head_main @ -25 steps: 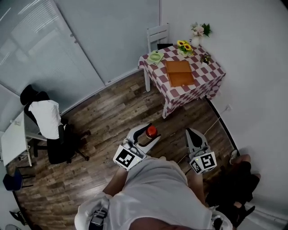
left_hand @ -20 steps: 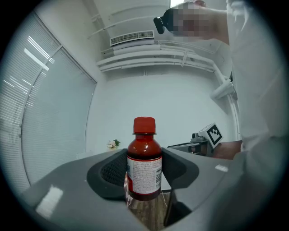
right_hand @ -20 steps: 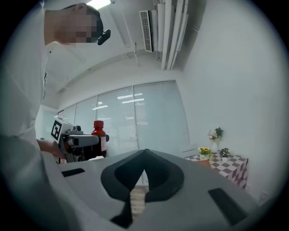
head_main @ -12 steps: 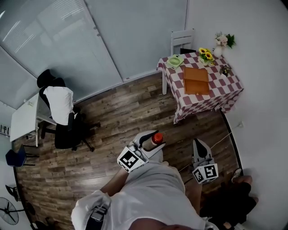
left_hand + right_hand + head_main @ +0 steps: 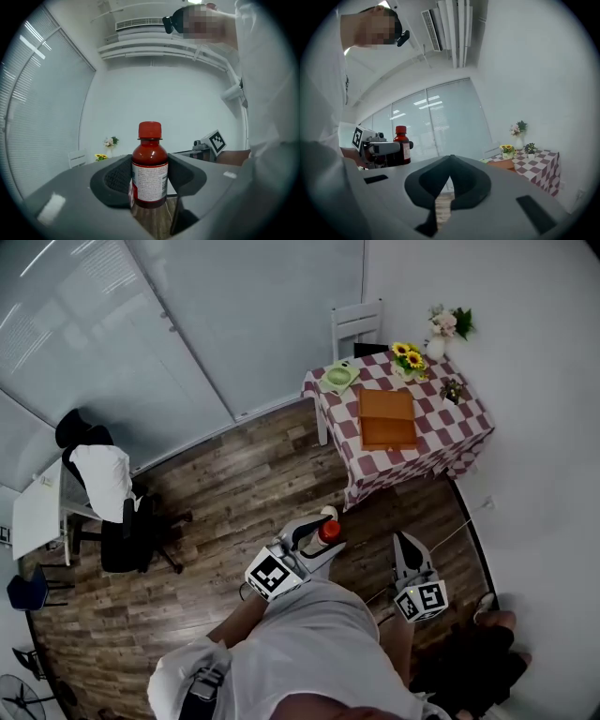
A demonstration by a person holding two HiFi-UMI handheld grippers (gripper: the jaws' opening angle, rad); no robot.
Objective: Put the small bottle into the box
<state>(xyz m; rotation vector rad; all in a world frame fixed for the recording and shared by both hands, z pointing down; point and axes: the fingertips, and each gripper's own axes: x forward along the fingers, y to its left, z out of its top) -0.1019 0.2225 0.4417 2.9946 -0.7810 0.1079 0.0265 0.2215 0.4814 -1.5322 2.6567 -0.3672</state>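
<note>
My left claw is clamped on the small bottle: both dark pads press against its sides at the white label, and the bottle stands upright between them with its red cap well above the jaws. Seen from my head, that claw is just in front of my body, above the wooden floor, with the cap pointing toward the far right. My right claw is empty and closed, its two tips meeting with only a thin slit lower down through which the floor shows. It hangs to the right of the left one, apart from it, and in its own view the bottle shows to its left. The box is orange-brown and lies flat near the middle of a table covered in a red and white checked cloth, which stands far from me and to the right, against the white wall. The bottle is well apart from the box and from the table. On the far side of the table are a green dish, a bunch of sunflowers and a white vase with flowers, and a white chair stands behind it. To the left, a black office chair carries a white garment over its back.
</note>
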